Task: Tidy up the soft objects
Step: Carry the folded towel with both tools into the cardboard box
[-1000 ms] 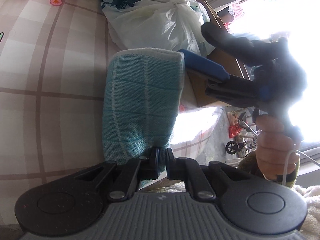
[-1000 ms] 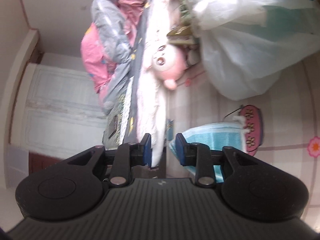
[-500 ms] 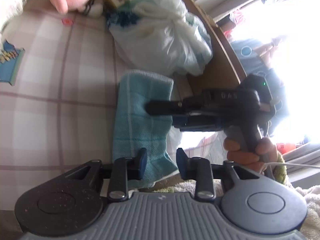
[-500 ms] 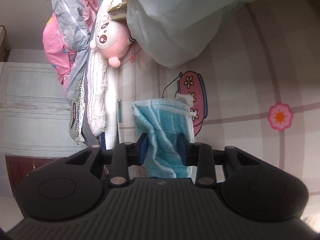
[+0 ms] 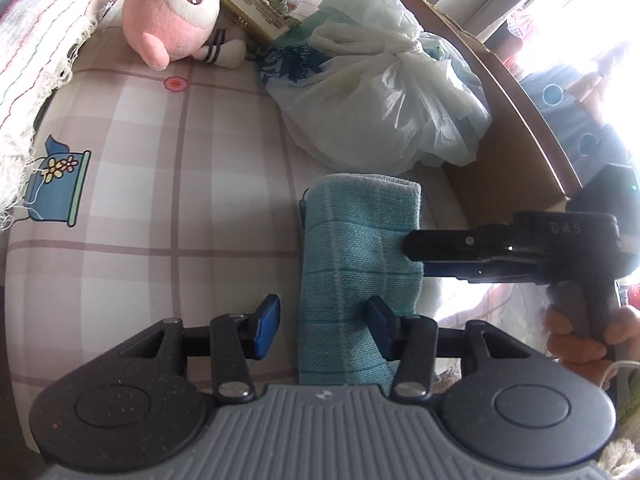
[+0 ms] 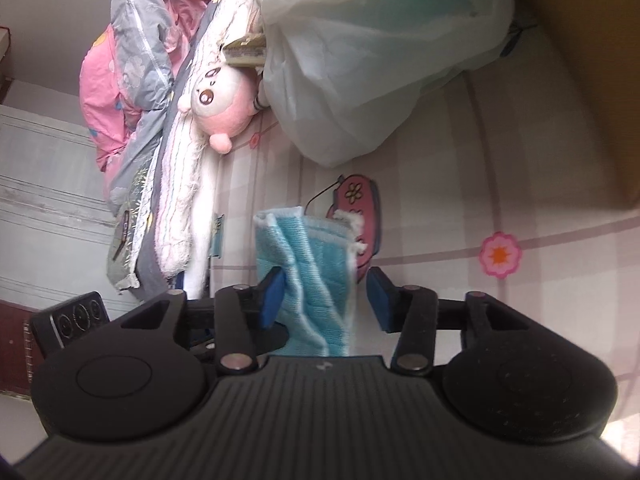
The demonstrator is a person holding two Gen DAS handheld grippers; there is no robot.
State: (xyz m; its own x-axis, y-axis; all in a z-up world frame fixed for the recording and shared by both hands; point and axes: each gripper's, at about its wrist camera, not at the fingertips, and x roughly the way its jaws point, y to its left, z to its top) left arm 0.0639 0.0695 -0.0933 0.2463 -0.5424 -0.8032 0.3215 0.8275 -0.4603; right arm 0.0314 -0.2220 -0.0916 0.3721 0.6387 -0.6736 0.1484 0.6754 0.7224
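folded teal waffle-weave towel (image 5: 360,264) is lying flat on the checked pink bedsheet (image 5: 140,208), probably just set down to stack neatly. left hand-held gripper (image 5: 324,326) and right hand-held gripper (image 6: 326,298) have both just been opening, pads off the cloth though it's between them.

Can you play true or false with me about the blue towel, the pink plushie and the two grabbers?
1. The folded teal towel lies on the checked bedsheet. True.
2. The left gripper is squeezing the towel tight. False: its jaws have just been opening and stand apart, with the towel's near end between them.
3. The pink plush toy is inside the white plastic bag. False: it lies on the bed beside the bag.
4. The right gripper has its jaws apart. True, with the towel between them.
5. The plastic bag is knotted at the top. True.
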